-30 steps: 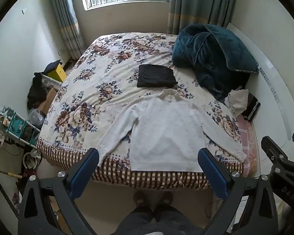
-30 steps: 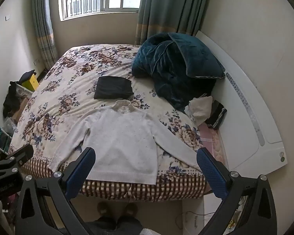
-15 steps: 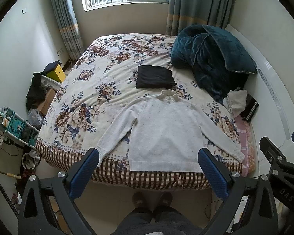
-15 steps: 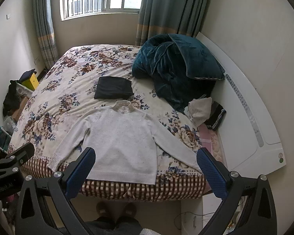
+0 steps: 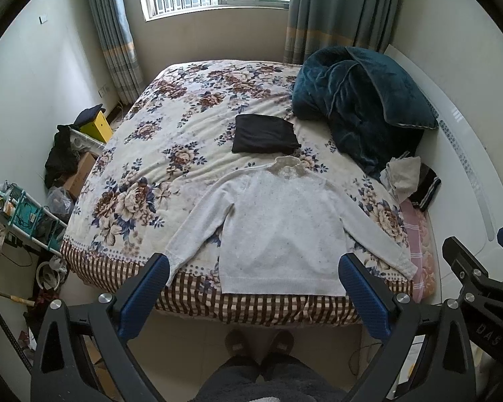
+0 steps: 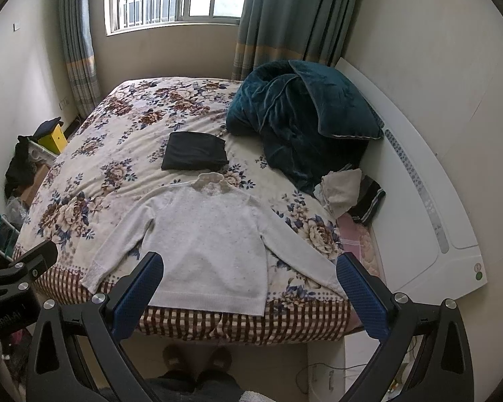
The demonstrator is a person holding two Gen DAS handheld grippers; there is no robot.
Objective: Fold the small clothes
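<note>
While the white sweater point(image 5: 281, 227) lies flat and unfolded at the bed's point(image 5: 171, 154) near edge, a black garment point(image 5: 265, 134) beyond it already looks folded; the left tongs point(image 5: 253, 288) and right tongs point(image 6: 249, 288) hang wide, holding nothing.

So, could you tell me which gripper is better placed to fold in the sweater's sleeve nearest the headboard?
Right, probably. The right gripper, open, is on the headboard side, where that sleeve of the white sweater lies; the left gripper would cross over.

Both wrist views look down, from well back, at the bed point(image 5: 171, 154).
</note>
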